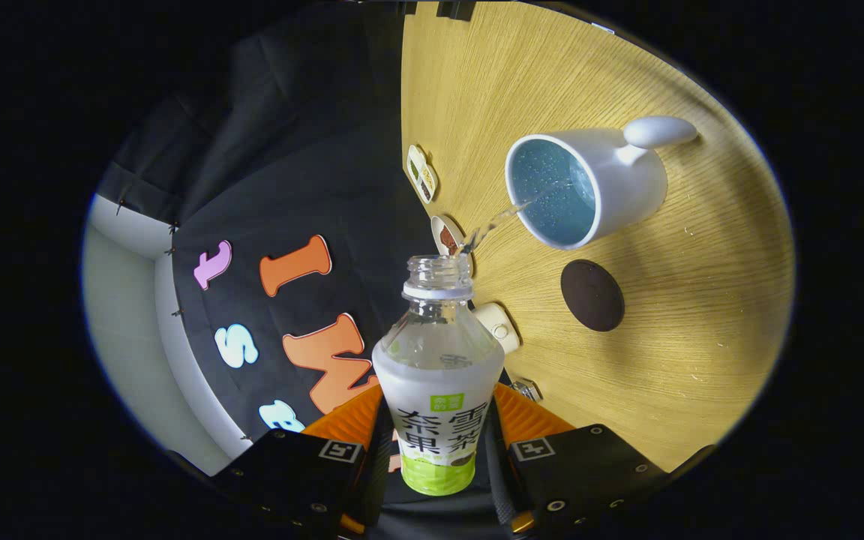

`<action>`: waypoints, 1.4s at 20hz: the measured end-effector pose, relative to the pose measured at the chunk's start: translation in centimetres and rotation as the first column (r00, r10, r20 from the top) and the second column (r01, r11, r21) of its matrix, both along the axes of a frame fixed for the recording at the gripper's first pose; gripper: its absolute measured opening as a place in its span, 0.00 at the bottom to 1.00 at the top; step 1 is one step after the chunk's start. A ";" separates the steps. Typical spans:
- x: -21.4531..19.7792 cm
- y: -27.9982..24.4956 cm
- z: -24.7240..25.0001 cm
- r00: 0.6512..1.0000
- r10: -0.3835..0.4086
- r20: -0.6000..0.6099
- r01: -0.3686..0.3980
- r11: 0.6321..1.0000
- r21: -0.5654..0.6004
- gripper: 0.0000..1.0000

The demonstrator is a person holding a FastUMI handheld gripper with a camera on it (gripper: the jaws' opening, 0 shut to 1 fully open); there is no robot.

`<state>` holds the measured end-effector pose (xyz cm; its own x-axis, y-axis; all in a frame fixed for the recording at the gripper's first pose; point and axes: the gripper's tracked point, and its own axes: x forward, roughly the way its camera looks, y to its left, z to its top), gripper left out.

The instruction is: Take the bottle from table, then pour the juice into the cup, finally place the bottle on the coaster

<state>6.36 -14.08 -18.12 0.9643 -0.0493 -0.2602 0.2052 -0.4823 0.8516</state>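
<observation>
My gripper [438, 420] is shut on a clear plastic bottle [438, 375] with a white and green label, one finger pressing on each side. The bottle is uncapped and tipped over sideways, its open mouth [439, 266] pointing away from the fingers. A thin clear stream [503, 217] leaves the mouth and runs into a white cup [589, 184] with a blue inside and a white handle [657, 131], standing on the wooden table [702, 300] beyond the bottle. A dark round coaster [592, 295] lies on the table beside the cup, nearer the fingers.
Along the table's edge by the black cloth wall sit small items: a white tray with sections [422, 172], a small round dish [447, 236], a white knob-like object [499, 326] and a small metal piece [528, 388]. A pale wall [121, 315] shows beyond the cloth.
</observation>
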 end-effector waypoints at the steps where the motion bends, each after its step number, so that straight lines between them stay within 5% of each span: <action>1: 0.0 0.0 0.0 1.000 -0.001 0.001 0.001 1.000 0.003 0.58; 28: -0.5 -2.0 -0.7 0.998 -0.070 0.011 0.067 0.988 0.138 0.58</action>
